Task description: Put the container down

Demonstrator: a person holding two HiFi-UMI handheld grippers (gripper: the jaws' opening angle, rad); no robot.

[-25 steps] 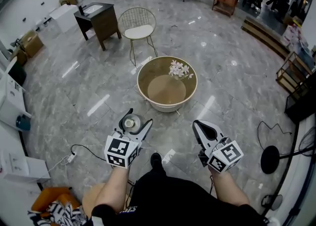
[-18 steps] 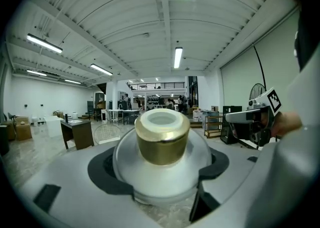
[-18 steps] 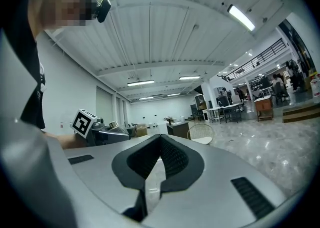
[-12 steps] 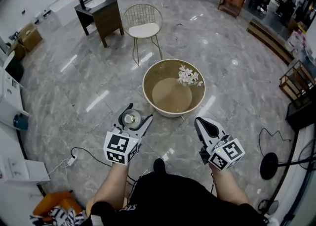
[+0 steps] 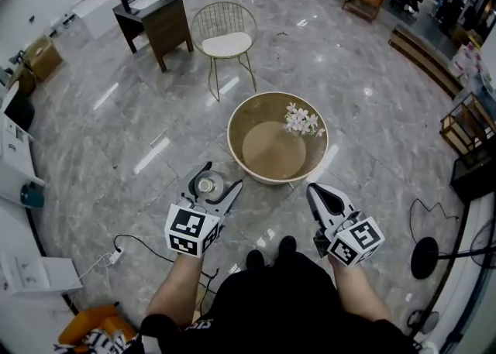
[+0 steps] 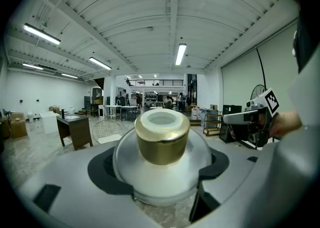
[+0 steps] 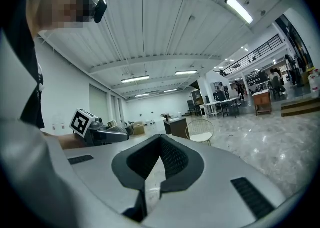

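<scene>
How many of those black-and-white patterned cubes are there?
2. One cube sits on the left gripper, which holds a gold-capped container; the other cube on the right gripper, jaws shut and empty. None looks hidden.

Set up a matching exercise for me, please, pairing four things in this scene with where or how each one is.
Column one:
1. container
2. right gripper
3. white flowers
4. wire chair

Column two:
A. lying inside the round basin, near its far right rim
B. shut, with nothing between the jaws
C. clamped in the left gripper
D. standing beyond the basin, on its far side from the person

Pairs: 1-C, 2-B, 3-A, 4-D.
</scene>
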